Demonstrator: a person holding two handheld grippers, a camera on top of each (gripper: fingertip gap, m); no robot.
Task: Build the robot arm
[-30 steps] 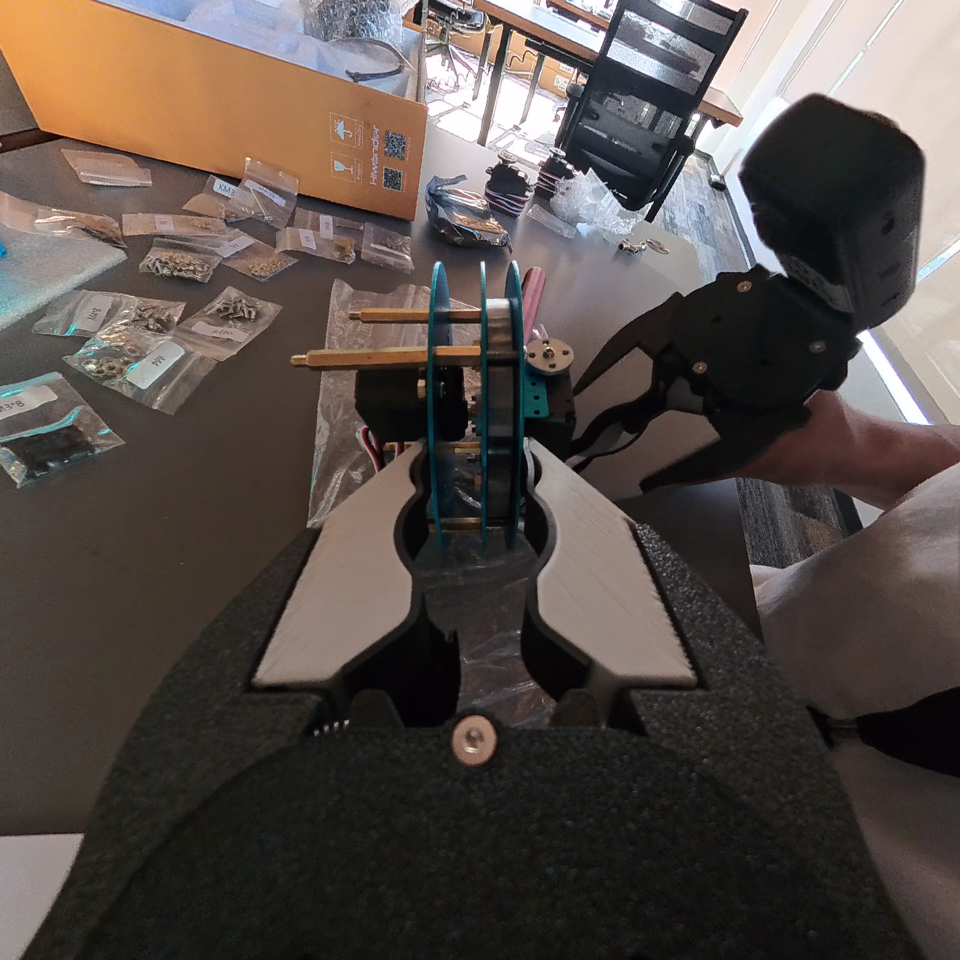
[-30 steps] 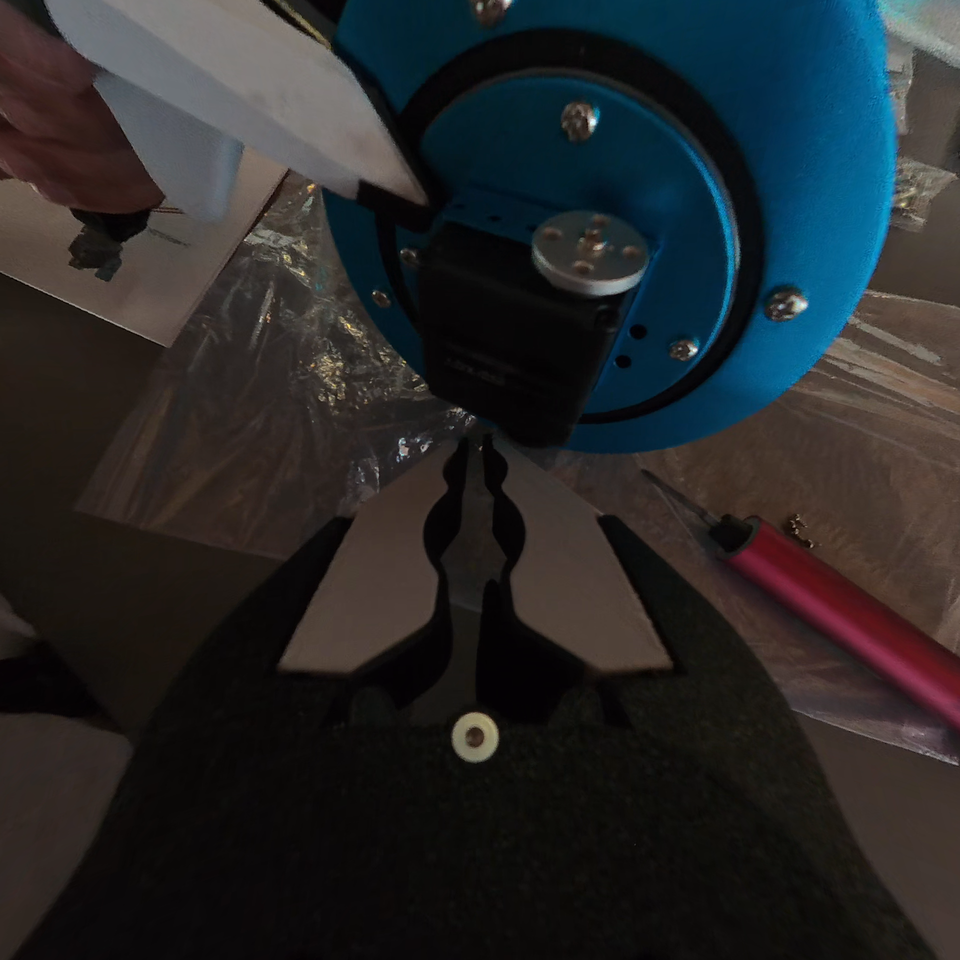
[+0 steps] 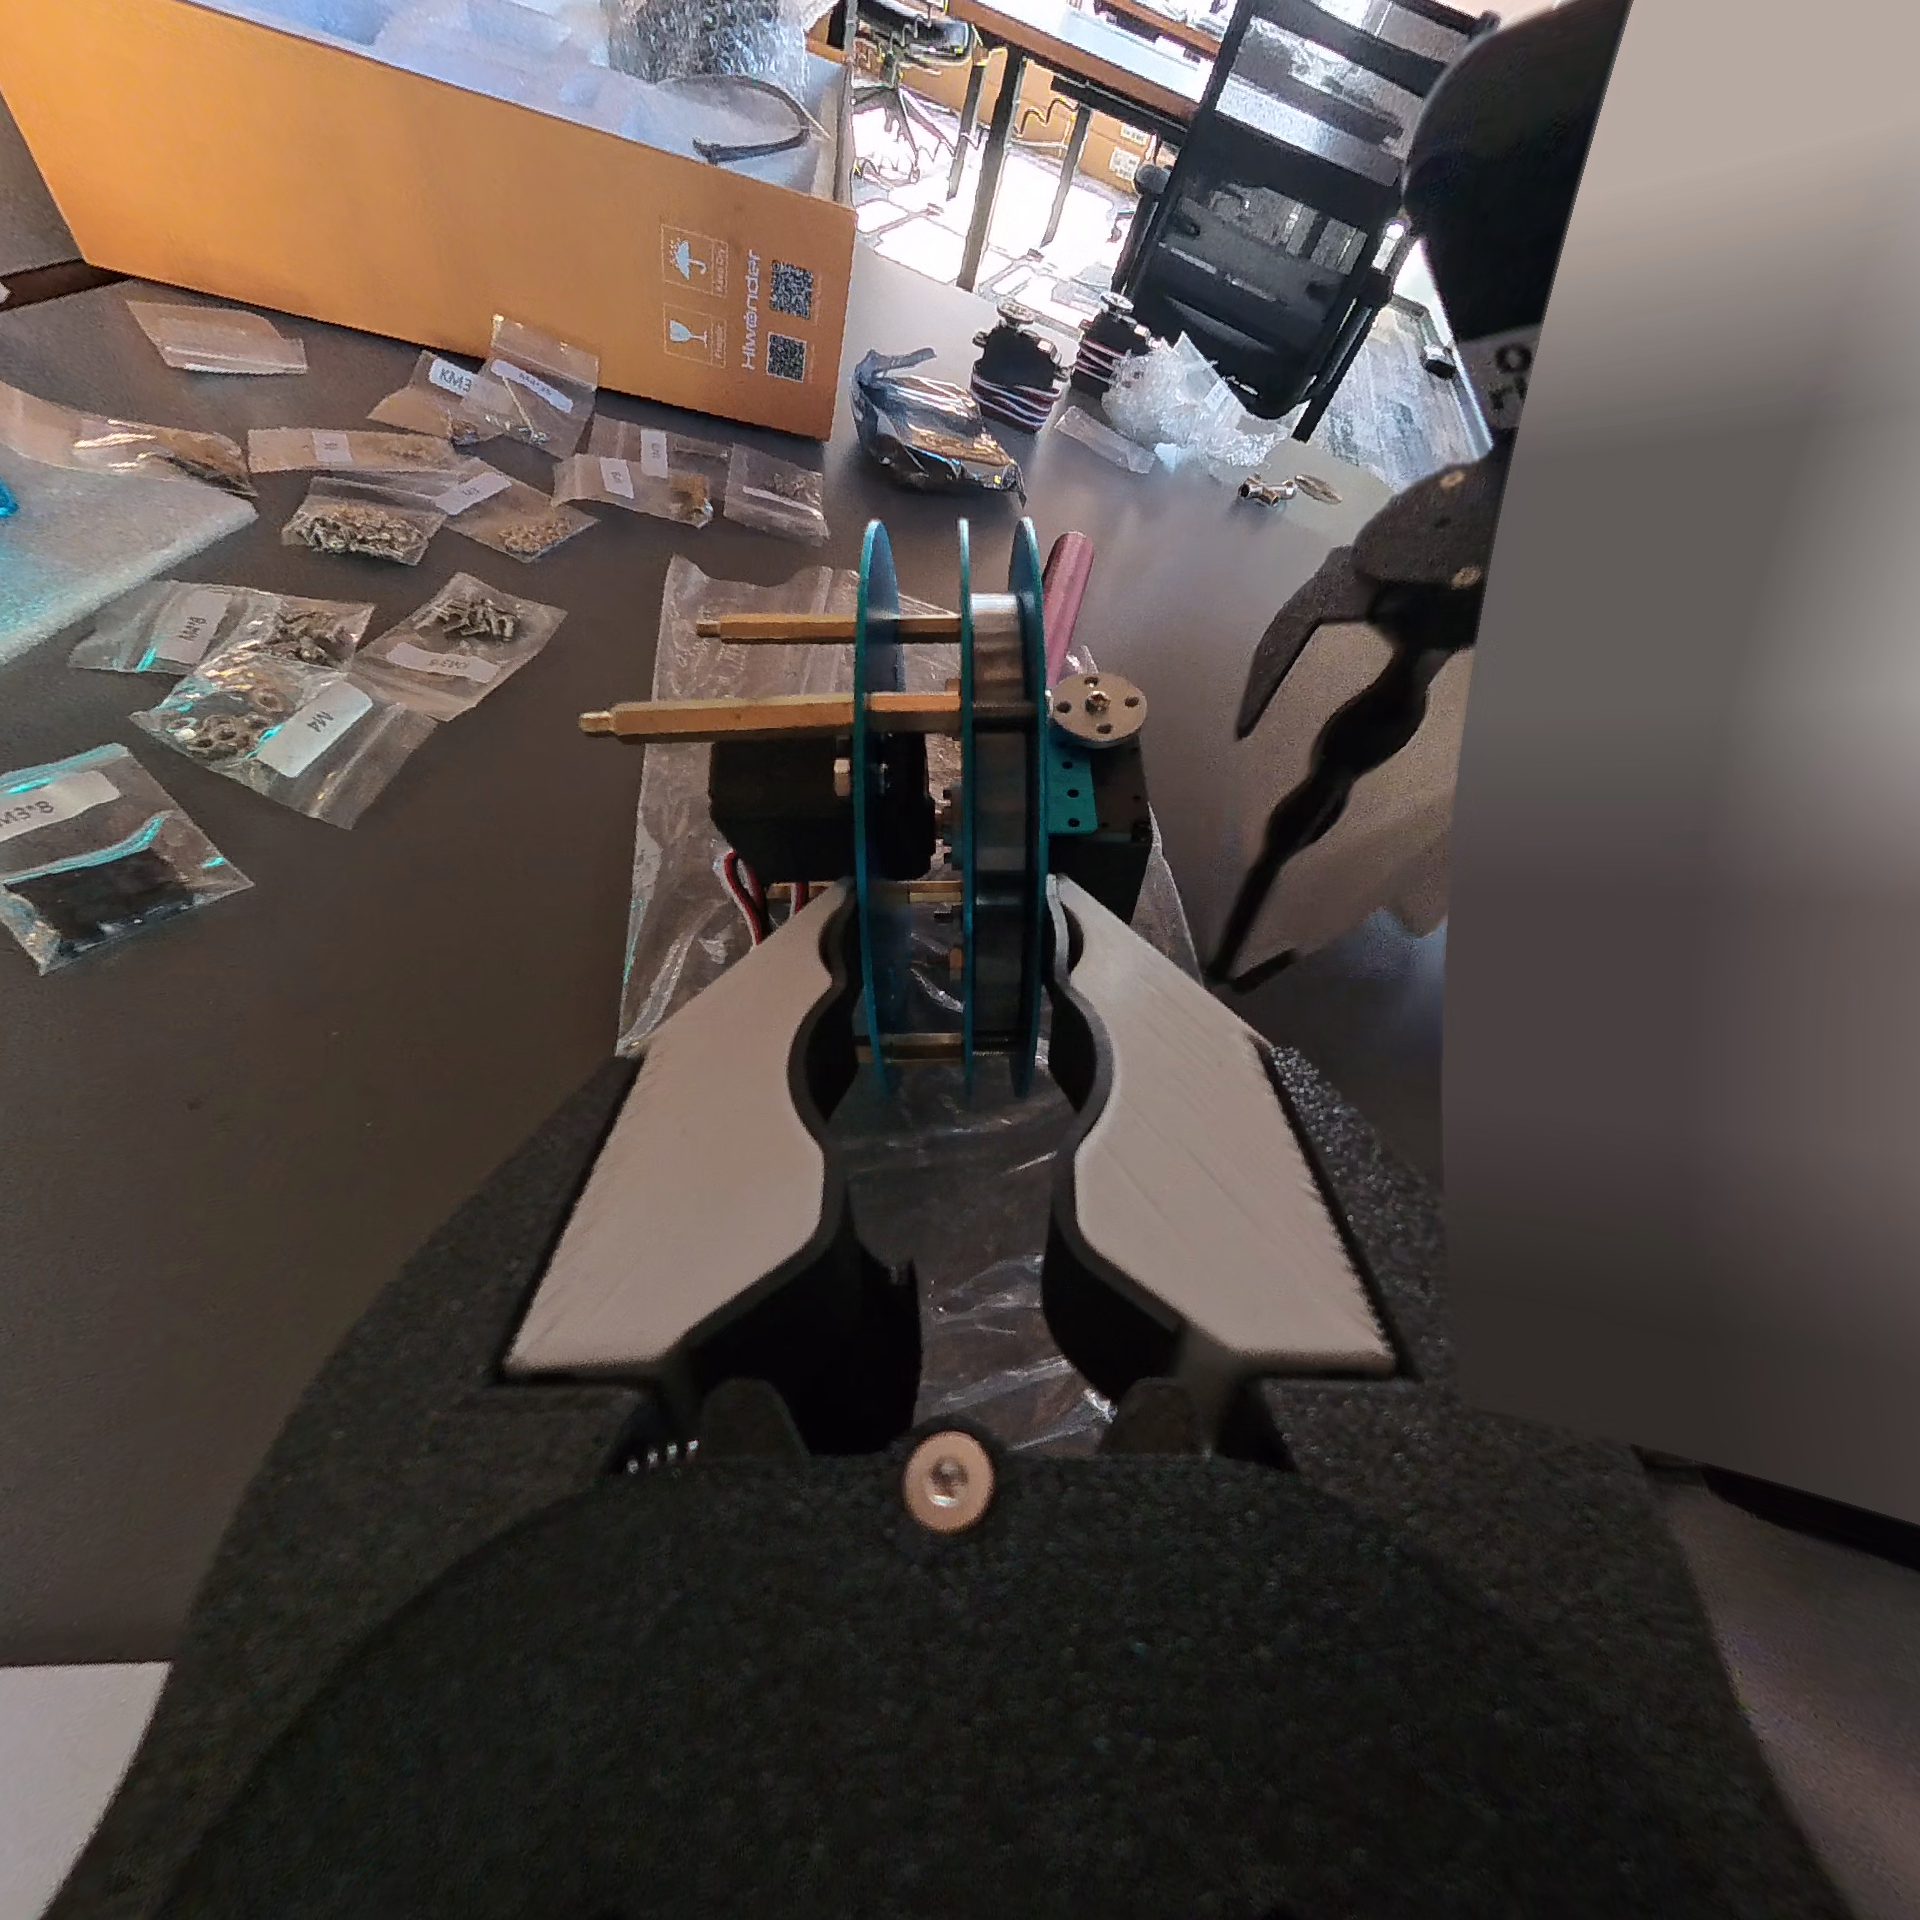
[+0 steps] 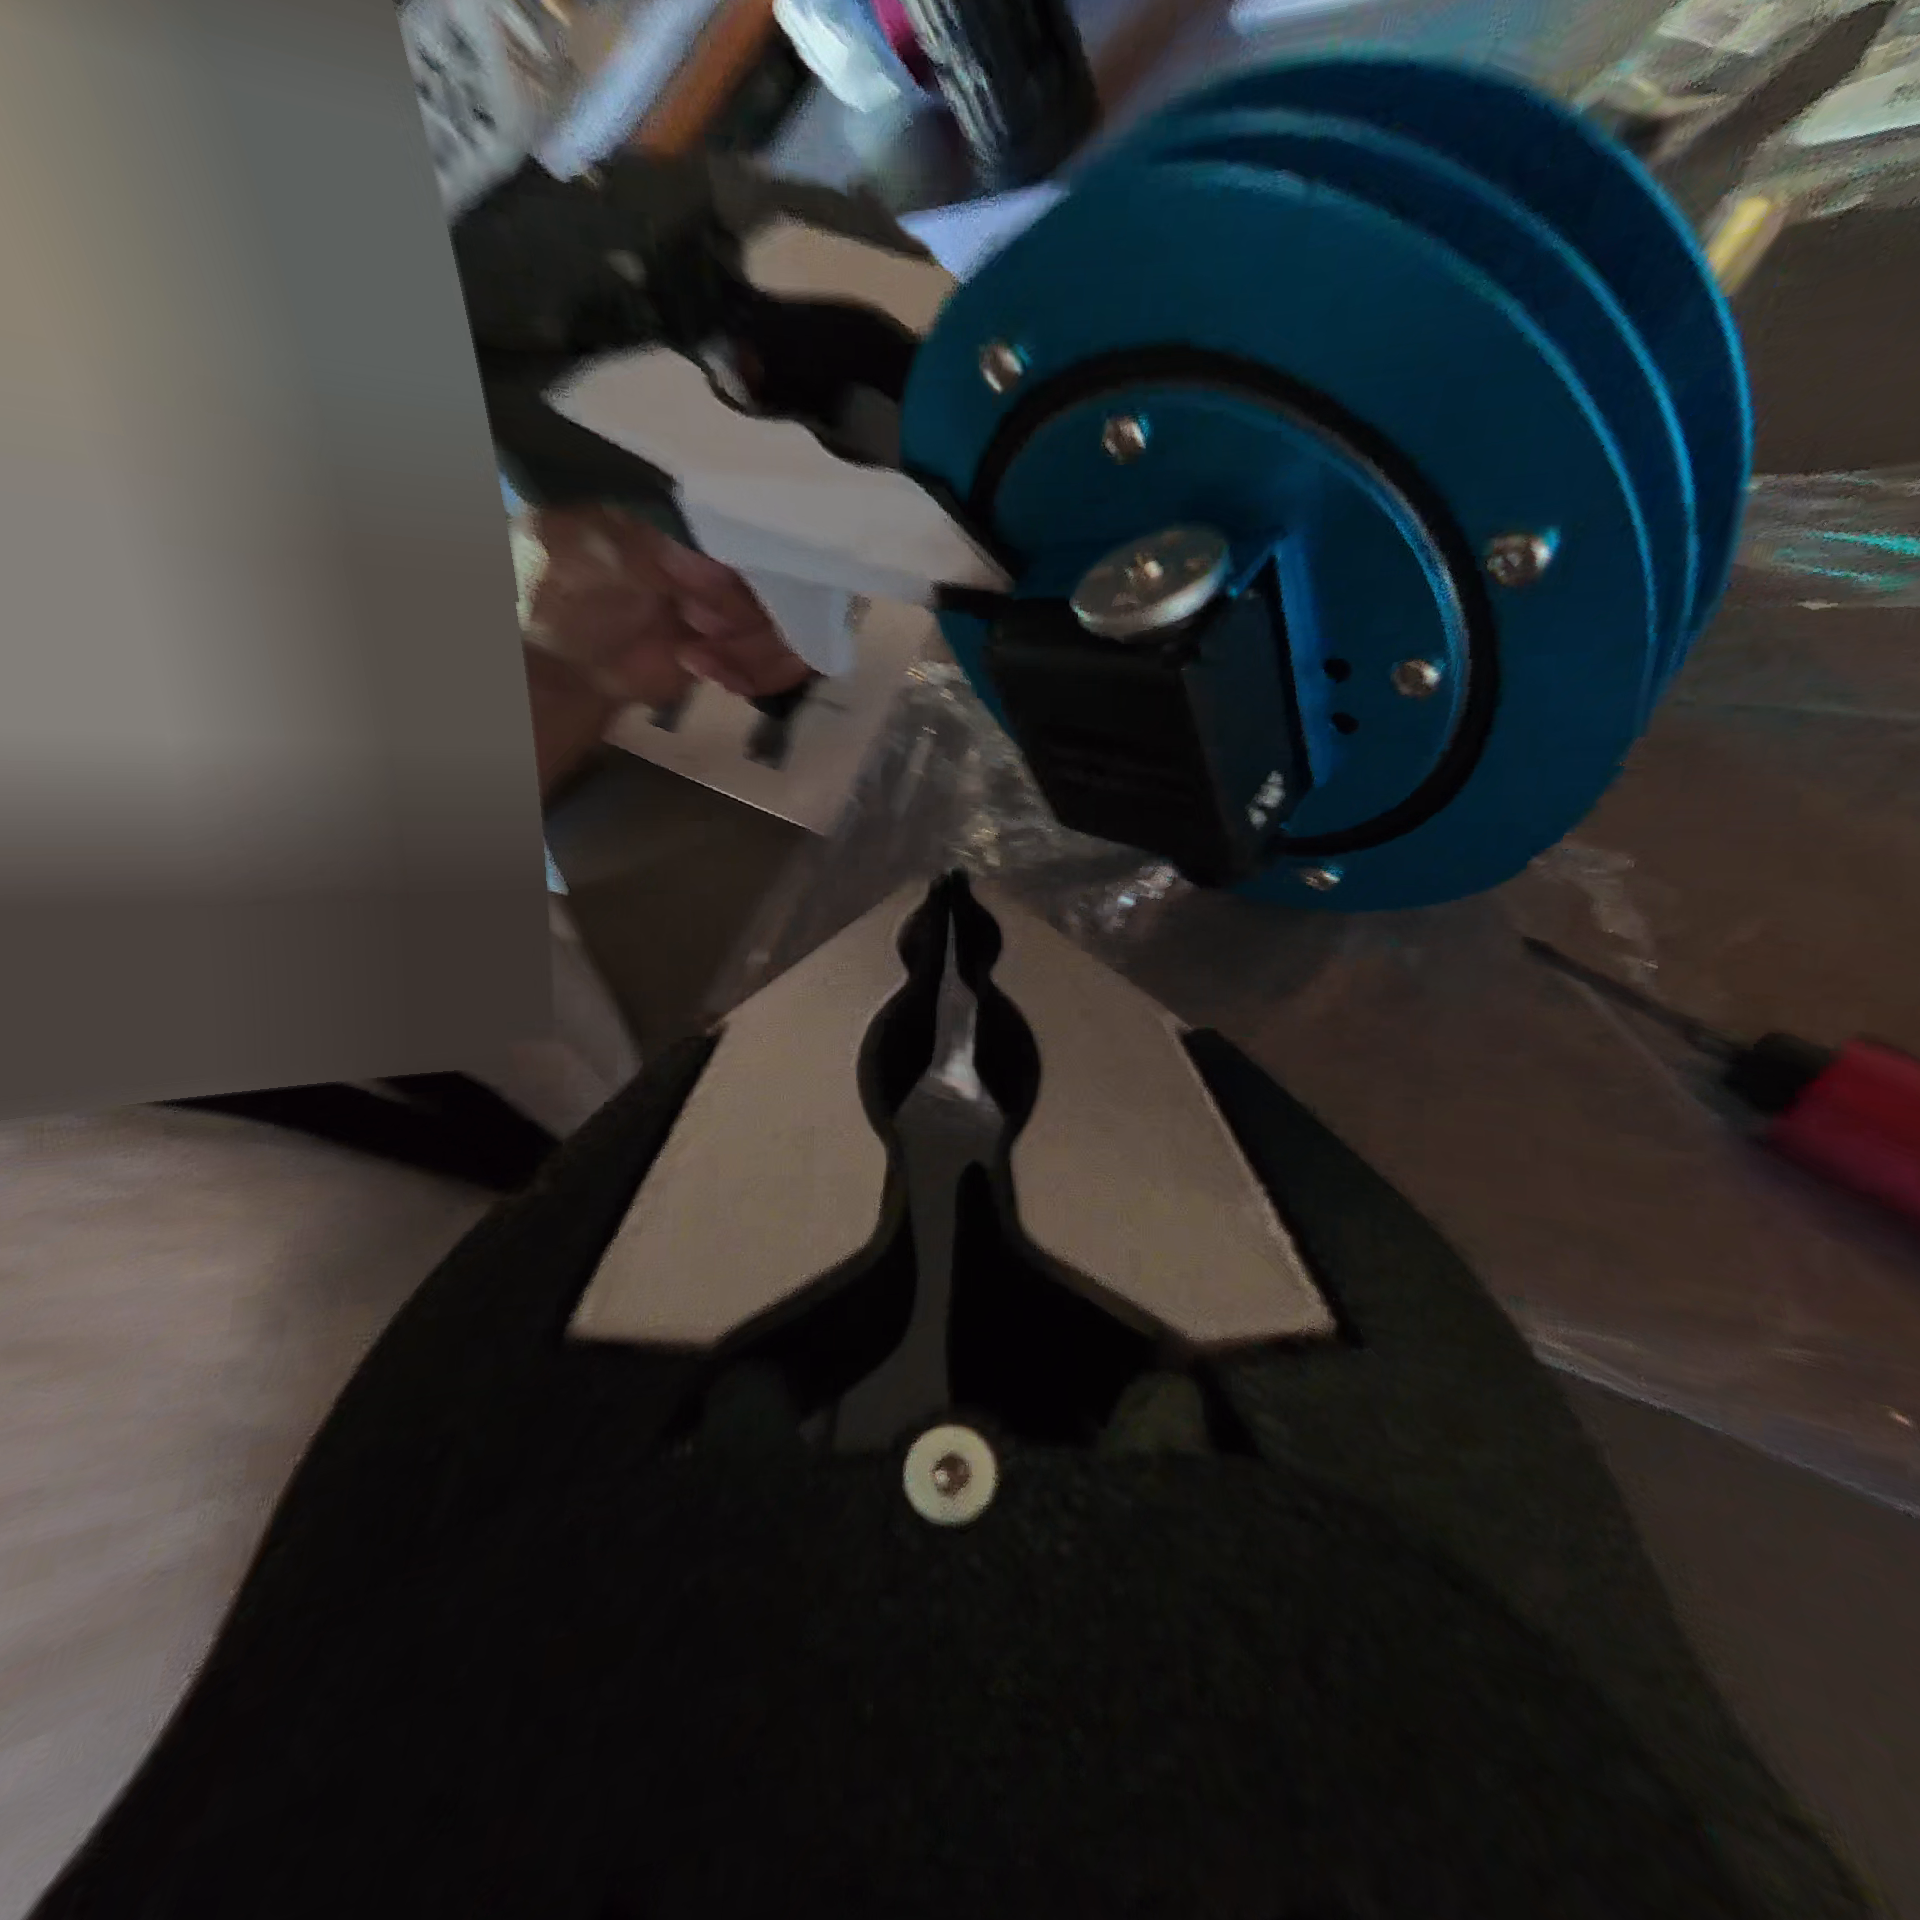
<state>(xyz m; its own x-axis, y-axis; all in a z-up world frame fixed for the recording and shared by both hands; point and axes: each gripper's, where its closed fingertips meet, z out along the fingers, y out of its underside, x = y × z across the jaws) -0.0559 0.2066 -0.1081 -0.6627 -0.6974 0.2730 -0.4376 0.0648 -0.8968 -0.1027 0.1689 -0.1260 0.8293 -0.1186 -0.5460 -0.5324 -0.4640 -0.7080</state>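
My left gripper (image 3: 951, 904) is shut on a blue disc assembly (image 3: 997, 831): three blue round plates on edge, joined by brass standoffs (image 3: 727, 717), with a black servo (image 3: 1101, 821) and its silver horn (image 3: 1096, 712) on the right side. It stands over a clear plastic bag (image 3: 686, 831) on the dark table. My right gripper (image 4: 951, 894) is shut and empty, its tips a short way below and left of the assembly (image 4: 1351, 488). It also shows at the right of the left wrist view (image 3: 1247, 935), apart from the servo (image 4: 1132, 727).
An orange cardboard box (image 3: 416, 197) stands at the back left. Several small bags of screws (image 3: 312, 665) lie on the left of the table (image 3: 312, 1143). A red-handled screwdriver (image 4: 1839, 1112) lies right of the assembly. Spare servos (image 3: 1018, 364) and a black chair (image 3: 1278, 208) are at the far edge.
My right gripper has drawn back and down from the servo, so the assembly sits farther off and to the right in its view. The left gripper still holds the assembly.
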